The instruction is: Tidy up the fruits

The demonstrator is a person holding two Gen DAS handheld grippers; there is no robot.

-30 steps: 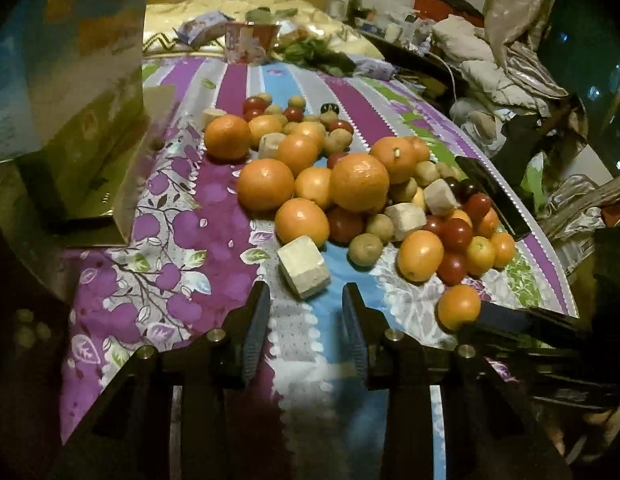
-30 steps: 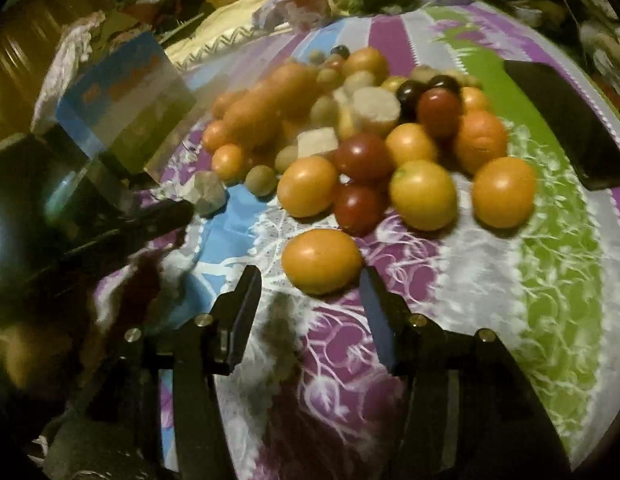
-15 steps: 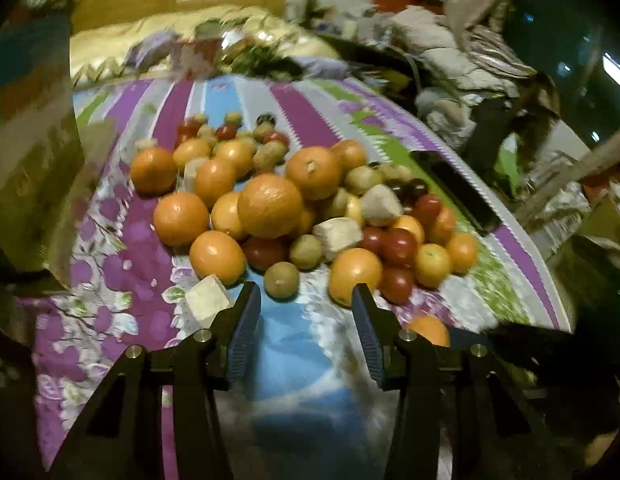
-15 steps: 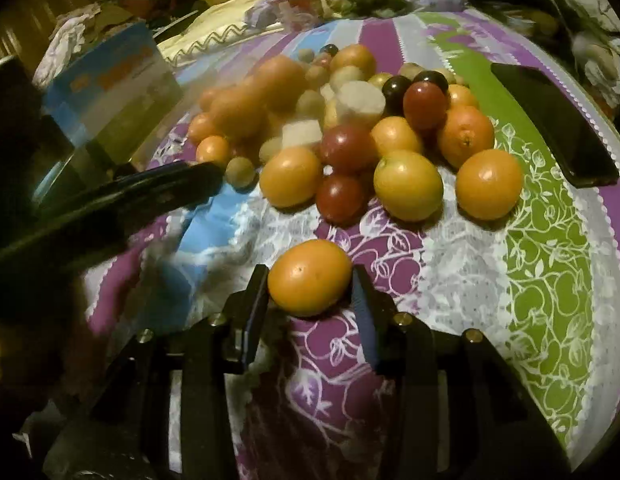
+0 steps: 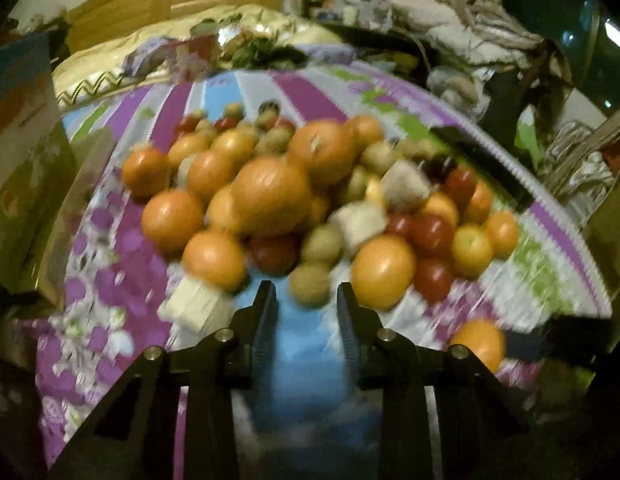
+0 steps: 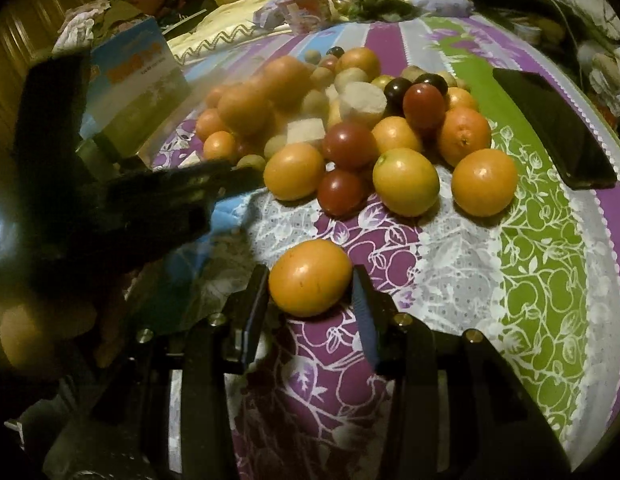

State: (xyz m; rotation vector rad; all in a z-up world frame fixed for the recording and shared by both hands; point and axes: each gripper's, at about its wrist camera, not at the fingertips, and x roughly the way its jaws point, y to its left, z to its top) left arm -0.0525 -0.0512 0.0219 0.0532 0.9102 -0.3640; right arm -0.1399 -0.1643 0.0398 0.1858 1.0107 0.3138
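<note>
The right gripper (image 6: pixel 310 300) clamps a smooth orange fruit (image 6: pixel 310 278); the left gripper (image 5: pixel 307 300), just narrowing, stands slightly parted around a small brown-green round fruit (image 5: pixel 310 284).

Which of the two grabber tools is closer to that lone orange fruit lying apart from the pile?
Right. The right gripper has the lone orange fruit between its fingers. The left gripper is over by the pile, at a small olive-brown fruit.

Left wrist view is motion-blurred; the small brown fruit (image 5: pixel 310 284), perhaps a longan, stays unidentifiable.
</note>
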